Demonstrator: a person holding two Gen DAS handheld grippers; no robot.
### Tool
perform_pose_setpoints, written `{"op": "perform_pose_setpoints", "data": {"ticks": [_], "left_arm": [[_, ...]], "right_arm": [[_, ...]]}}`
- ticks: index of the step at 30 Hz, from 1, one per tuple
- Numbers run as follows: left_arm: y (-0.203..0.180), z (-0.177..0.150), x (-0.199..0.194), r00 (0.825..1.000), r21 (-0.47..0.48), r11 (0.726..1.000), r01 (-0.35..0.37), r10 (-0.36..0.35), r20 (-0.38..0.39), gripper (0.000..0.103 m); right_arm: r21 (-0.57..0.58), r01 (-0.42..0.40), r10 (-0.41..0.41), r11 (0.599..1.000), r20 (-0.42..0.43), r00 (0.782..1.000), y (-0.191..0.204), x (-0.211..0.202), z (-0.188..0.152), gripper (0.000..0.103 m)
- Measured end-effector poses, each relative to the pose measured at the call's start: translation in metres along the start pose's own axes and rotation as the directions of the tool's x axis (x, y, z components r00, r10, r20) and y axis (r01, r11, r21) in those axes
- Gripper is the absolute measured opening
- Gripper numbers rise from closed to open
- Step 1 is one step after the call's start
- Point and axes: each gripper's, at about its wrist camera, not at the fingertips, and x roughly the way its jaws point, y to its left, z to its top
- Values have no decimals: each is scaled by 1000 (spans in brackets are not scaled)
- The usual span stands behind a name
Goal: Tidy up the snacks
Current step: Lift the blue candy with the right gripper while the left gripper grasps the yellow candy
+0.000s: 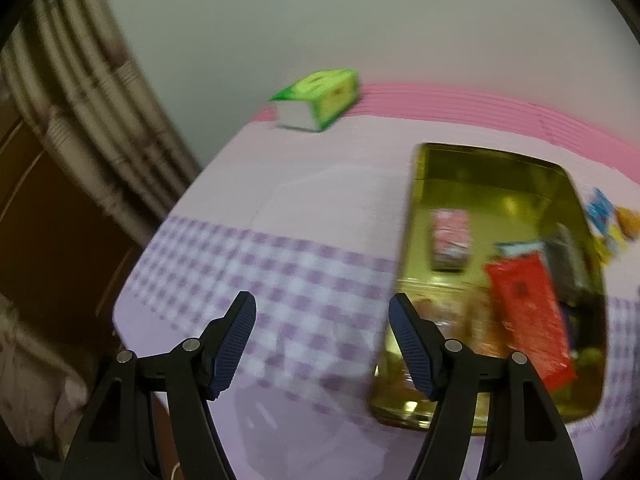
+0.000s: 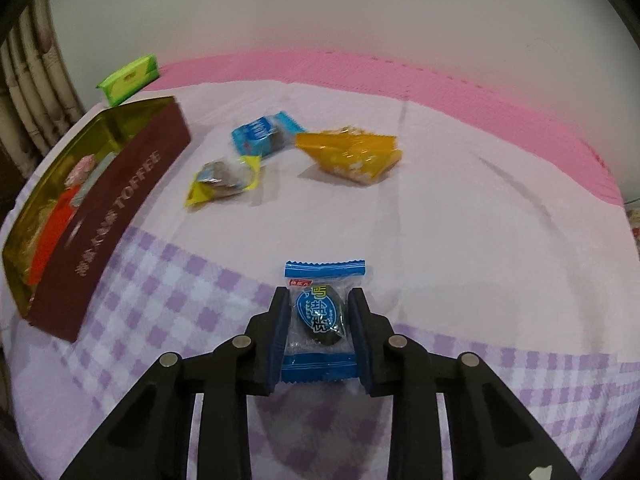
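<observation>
My right gripper (image 2: 319,308) is shut on a blue-and-clear wrapped candy (image 2: 319,316) above the checked cloth. Further off lie a blue packet (image 2: 262,134), a yellow-edged candy (image 2: 222,180) and an orange-yellow packet (image 2: 352,154). A brown toffee tin (image 2: 120,200) stands open at the left with several snacks inside. In the left wrist view the tin's gold inside (image 1: 500,184) holds a red packet (image 1: 530,312) and a pink packet (image 1: 450,240). My left gripper (image 1: 322,316) is open and empty, just left of the tin.
A green tissue pack (image 1: 320,98) lies at the far edge of the table; it also shows in the right wrist view (image 2: 130,78). A pink mat (image 2: 440,76) runs along the wall. A curtain (image 1: 80,92) and brown furniture (image 1: 52,240) stand to the left.
</observation>
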Motion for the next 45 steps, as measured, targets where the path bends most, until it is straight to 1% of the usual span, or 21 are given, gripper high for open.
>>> {"op": "perform_pose_setpoints", "data": {"ticks": [2,5,7,11,14,16,19,20,22,23,24,26,27,28,29,31,33,36,38,42,45], "left_arm": [[-16,-1,-6,999,58,998,32,-33,19,70],[-40,0,-17,995,141,987,77,-84,49,70],[-55,3,-26,989,191,974,123,-137,63,70],[-89,14,-40,969,280,938,206,-236,79,70],[-118,25,-46,948,352,896,270,-312,67,70],[-137,30,-49,935,411,862,297,-350,59,70],[-162,34,-51,921,486,813,320,-387,39,70],[-171,36,-51,913,510,789,343,-409,17,70],[-185,40,-47,903,532,761,372,-430,-17,70],[-194,43,-44,896,543,743,392,-442,-42,70],[-201,46,-41,891,551,728,406,-449,-63,70],[-213,49,-35,886,560,713,422,-454,-89,70],[-218,51,-32,880,564,699,440,-461,-117,70],[-222,53,-27,878,564,693,449,-459,-135,70],[-229,54,-22,881,564,693,449,-450,-149,70],[-238,55,-15,875,571,676,466,-448,-184,70],[-247,57,-10,885,587,673,450,-425,-192,70],[-259,58,-5,888,614,651,446,-408,-212,70],[-268,59,3,891,623,643,445,-388,-237,70],[-279,61,16,893,615,648,449,-353,-280,70],[-284,63,23,896,617,650,444,-335,-292,69]], "right_arm": [[21,20,-20,1000,12,1000,-9,2,1,27],[68,58,-60,996,30,998,-30,3,2,27],[107,81,-86,991,40,995,-45,4,2,27],[165,109,-119,980,52,992,-70,6,1,27],[199,138,-152,970,58,987,-87,6,0,27],[219,151,-168,964,62,984,-96,5,-1,27],[249,163,-185,955,67,980,-109,4,-3,27],[253,165,-188,953,71,980,-110,4,-3,27],[259,167,-193,951,80,978,-113,4,-5,27],[261,165,-192,951,80,978,-114,3,-6,27],[261,166,-193,951,80,978,-115,2,-6,27],[260,169,-196,951,80,977,-113,2,-6,27],[260,168,-195,951,81,978,-113,1,-5,27],[261,166,-193,951,81,978,-113,1,-5,27],[262,165,-192,951,81,978,-112,1,-5,28],[264,164,-192,951,82,978,-114,2,-8,28],[264,163,-191,951,82,978,-114,1,-10,28],[266,160,-188,951,83,979,-113,0,-9,28],[268,158,-186,950,83,979,-116,2,-8,28],[270,155,-184,950,84,979,-117,2,-9,28],[271,153,-182,950,85,980,-118,2,-11,28]]}}
